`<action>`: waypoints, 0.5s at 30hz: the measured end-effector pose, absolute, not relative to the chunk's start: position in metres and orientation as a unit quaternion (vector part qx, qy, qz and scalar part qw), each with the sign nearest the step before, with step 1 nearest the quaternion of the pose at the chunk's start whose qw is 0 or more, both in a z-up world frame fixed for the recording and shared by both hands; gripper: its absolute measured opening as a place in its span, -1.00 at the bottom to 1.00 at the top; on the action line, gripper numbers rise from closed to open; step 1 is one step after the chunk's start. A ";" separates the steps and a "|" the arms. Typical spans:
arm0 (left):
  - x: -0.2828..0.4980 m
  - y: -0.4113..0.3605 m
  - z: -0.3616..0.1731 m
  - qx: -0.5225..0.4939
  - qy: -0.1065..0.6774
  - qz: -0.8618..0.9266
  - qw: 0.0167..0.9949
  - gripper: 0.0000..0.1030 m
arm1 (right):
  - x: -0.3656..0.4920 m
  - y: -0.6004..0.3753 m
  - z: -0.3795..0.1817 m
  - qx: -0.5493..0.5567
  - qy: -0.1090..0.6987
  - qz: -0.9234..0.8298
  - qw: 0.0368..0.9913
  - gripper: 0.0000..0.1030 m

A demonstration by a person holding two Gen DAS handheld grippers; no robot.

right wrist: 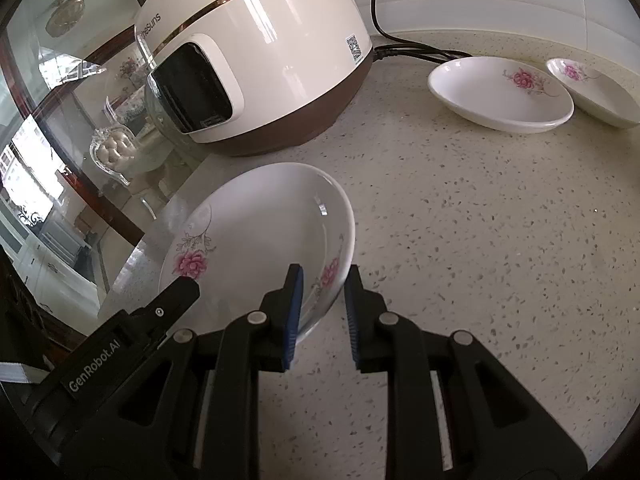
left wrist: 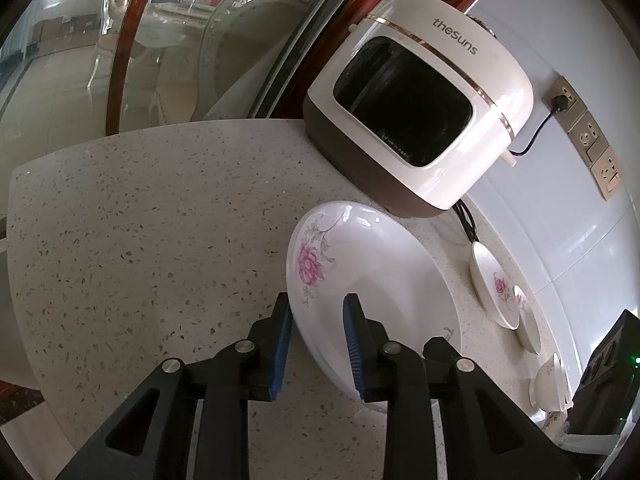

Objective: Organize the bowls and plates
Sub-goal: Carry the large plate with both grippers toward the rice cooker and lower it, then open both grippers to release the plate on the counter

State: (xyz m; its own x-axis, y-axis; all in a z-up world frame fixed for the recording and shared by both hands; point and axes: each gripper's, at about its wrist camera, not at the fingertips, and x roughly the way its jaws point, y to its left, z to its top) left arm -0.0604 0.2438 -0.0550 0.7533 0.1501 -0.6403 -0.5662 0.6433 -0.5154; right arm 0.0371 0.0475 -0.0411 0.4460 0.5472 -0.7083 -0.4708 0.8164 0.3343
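Right wrist view: both grippers, left (left wrist: 317, 336) and right (right wrist: 323, 306), straddle the plate (right wrist: 256, 232) rim, jaws narrow, unclosed. Glazed, slippery, breakable; pinch rim near counter (right wrist: 460, 240) edge.

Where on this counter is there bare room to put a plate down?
Free: the speckled counter left of the big flowered plate, out to its curved edge, and the stretch between that plate and the two small dishes. Crowded: the wall side, where the rice cooker, its cord and the dishes sit.

Home kitchen: rice cooker (right wrist: 256, 52) on speckled countertop (right wrist: 460, 240) (w/ floral plates (right wrist: 500, 94)).
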 end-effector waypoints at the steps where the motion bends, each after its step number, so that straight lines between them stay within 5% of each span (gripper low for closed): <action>1: -0.060 0.244 -0.055 -0.368 0.283 0.208 0.861 -0.44 | 0.037 0.048 -0.041 0.044 0.433 0.300 0.849 -0.52; 6: -0.063 0.244 -0.054 -0.368 0.273 0.215 0.863 -0.08 | 0.036 0.046 -0.040 0.046 0.430 0.297 0.852 -0.49; 11: -0.067 0.247 -0.054 -0.375 0.264 0.223 0.860 -0.06 | 0.034 0.039 -0.039 0.058 0.424 0.292 0.855 0.05; 15: -0.074 0.249 -0.054 -0.387 0.250 0.237 0.855 -0.01 | 0.032 0.029 -0.035 0.074 0.413 0.289 0.861 0.15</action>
State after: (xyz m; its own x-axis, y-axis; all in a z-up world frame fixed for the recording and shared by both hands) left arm -0.0743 0.2492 -0.0545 0.7628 0.2118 -0.6110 -0.5986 0.5887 -0.5432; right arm 0.0319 0.0295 -0.0349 0.4919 0.5579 -0.6684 -0.4354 0.8225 0.3660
